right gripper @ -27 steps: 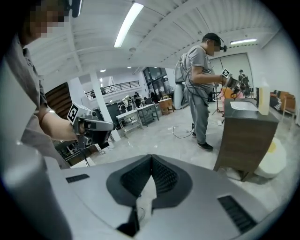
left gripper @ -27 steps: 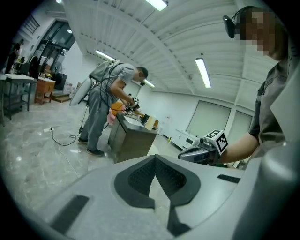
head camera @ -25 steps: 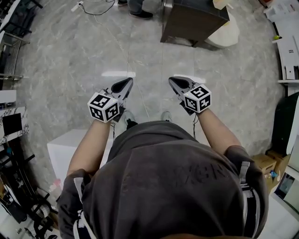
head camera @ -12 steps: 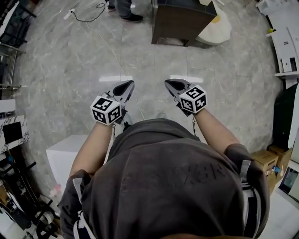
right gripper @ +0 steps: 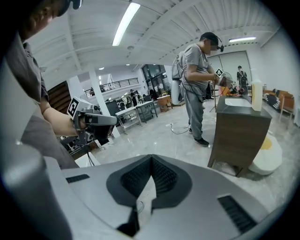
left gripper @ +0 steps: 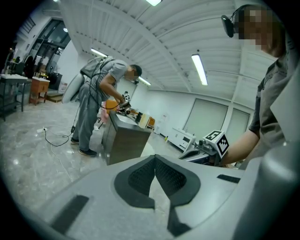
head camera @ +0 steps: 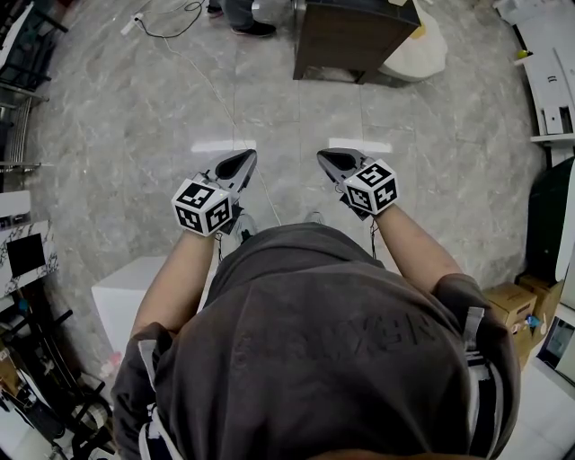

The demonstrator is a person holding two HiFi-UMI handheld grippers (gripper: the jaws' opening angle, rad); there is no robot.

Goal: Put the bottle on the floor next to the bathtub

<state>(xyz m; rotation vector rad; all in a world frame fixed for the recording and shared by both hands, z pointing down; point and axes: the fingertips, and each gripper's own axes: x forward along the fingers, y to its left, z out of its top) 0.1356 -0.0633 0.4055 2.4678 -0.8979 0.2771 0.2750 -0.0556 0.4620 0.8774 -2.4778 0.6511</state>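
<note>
A pale bottle [right gripper: 256, 95] stands upright on a dark brown cabinet [right gripper: 239, 136]; in the left gripper view the bottle [left gripper: 142, 120] also shows on that top. A white rounded tub [head camera: 418, 49] sits on the floor right behind the cabinet [head camera: 350, 40], and its rim [right gripper: 268, 157] shows in the right gripper view. My left gripper [head camera: 246, 156] and right gripper [head camera: 322, 157] are held side by side at waist height over the marble floor, well short of the cabinet. Both are shut and hold nothing, as their own views show for the left gripper [left gripper: 154, 157] and the right gripper [right gripper: 151, 158].
Another person [right gripper: 197, 79] bends over the cabinet's far side, feet [head camera: 243, 20] near a cable [head camera: 171, 22] on the floor. A white box [head camera: 121, 301] stands at my lower left, cardboard boxes [head camera: 512, 310] at the right, and racks [head camera: 18, 99] along the left edge.
The view has shifted a little, and the cabinet now sits slightly further left in the picture. Both grippers keep the same pose, shut and empty.
</note>
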